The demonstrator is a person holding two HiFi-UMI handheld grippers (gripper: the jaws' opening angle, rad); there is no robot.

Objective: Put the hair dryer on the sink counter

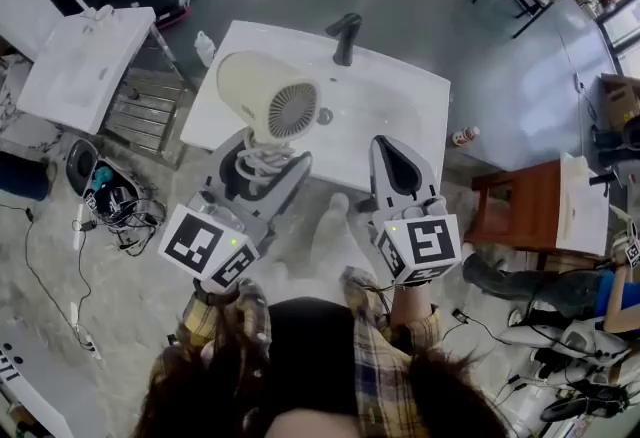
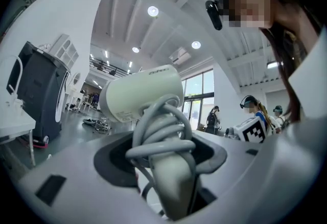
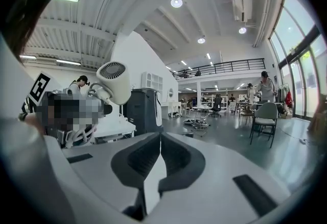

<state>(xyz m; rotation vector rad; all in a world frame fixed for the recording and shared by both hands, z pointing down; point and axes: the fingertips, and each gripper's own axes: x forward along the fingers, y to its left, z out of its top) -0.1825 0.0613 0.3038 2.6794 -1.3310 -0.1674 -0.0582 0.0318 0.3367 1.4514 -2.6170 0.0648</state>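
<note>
Left gripper [image 1: 263, 166] is clamped on the cord-wrapped handle of the hair dryer [image 1: 266, 96], carrying it upright above the near-left of the sink counter [image 1: 405, 96], I'd guess ready to lower, while the right gripper [image 1: 396, 158] hangs alongside, jaws together and empty.

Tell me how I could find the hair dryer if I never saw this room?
Find the big white rectangular sink counter with the black faucet. Just over its near left edge, the left hand-held gripper clamps a cream plastic hair dryer by its handle. It is the only thing with a round slotted grille and a grey cord coiled round its handle.
</note>
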